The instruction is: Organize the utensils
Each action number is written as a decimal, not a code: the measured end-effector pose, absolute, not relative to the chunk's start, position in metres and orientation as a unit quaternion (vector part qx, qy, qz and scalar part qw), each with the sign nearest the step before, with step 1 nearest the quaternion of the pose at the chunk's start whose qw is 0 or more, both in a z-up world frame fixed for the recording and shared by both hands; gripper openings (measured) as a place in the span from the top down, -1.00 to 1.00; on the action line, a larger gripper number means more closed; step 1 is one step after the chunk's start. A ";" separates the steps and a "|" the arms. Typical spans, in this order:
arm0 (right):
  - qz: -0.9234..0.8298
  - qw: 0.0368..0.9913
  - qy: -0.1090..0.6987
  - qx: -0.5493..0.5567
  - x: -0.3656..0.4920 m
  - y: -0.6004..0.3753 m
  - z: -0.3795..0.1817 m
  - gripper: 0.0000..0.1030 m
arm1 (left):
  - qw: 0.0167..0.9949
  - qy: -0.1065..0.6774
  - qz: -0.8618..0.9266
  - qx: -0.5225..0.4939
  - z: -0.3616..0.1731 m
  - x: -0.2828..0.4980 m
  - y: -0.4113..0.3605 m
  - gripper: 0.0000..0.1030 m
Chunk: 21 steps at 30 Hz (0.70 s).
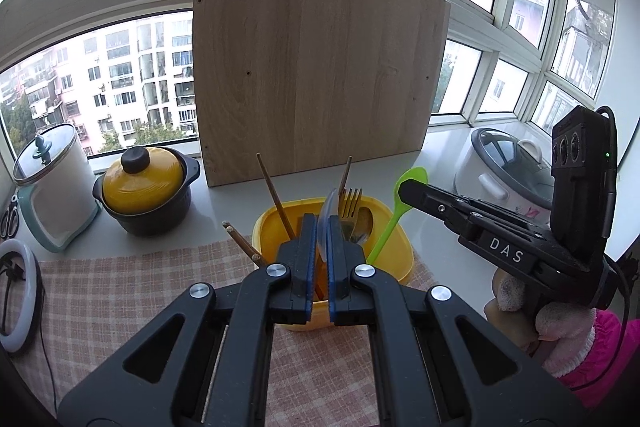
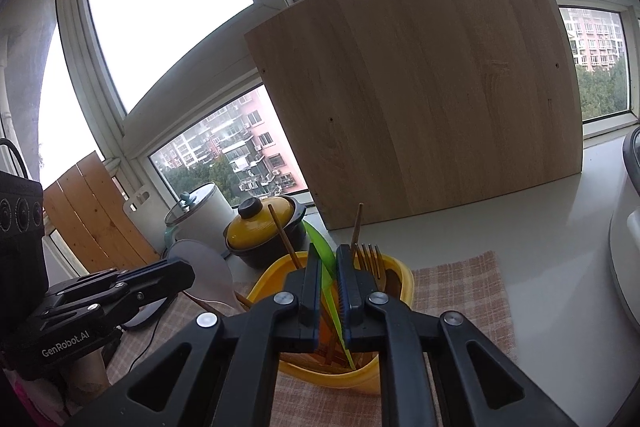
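Left tool [image 1: 320,227] pinches a clear spoon [image 1: 326,219], right tool [image 2: 329,267] loosely straddles a green spoon [image 2: 320,247]; either could tip the yellow tub [image 1: 272,223] beneath them.

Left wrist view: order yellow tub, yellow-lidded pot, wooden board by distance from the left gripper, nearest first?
1. Yellow tub, directly beneath the left gripper.
2. Yellow-lidded pot, back left on the counter.
3. Wooden board, farthest, leaning against the window.

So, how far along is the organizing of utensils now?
Done: wooden chopsticks and a golden fork stand in the yellow plastic box. In hand: the left gripper is shut on a clear plastic spoon; the right gripper stands slightly open around a green plastic spoon, its handle already in the box. Left: dropping the clear spoon in.
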State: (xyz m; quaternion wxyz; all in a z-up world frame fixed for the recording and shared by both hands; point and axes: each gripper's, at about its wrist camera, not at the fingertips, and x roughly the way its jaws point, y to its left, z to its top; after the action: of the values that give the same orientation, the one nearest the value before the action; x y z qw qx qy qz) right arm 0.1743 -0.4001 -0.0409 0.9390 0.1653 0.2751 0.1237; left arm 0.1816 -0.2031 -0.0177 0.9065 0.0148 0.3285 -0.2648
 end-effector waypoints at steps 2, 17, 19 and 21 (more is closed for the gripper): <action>0.123 0.939 0.276 0.162 0.172 -0.399 -0.041 0.62 | 0.905 0.331 -0.265 0.016 -0.018 0.181 -0.203 0.97; 0.092 0.946 0.286 0.124 0.137 -0.389 -0.029 0.02 | 0.913 0.320 -0.253 0.003 -0.011 0.149 -0.182 0.75; 0.087 0.946 0.288 0.117 0.131 -0.387 -0.026 0.01 | 0.914 0.318 -0.251 0.001 -0.011 0.143 -0.179 0.74; 0.082 0.947 0.289 0.110 0.124 -0.384 -0.023 -0.07 | 0.916 0.314 -0.249 0.002 -0.009 0.136 -0.176 0.74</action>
State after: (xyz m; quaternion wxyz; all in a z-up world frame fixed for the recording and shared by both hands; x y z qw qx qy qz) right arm 0.1239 -0.3844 -0.0228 0.9475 0.1096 0.2889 0.0825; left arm 0.1364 -0.1760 -0.0093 0.9163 0.0016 0.3138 -0.2488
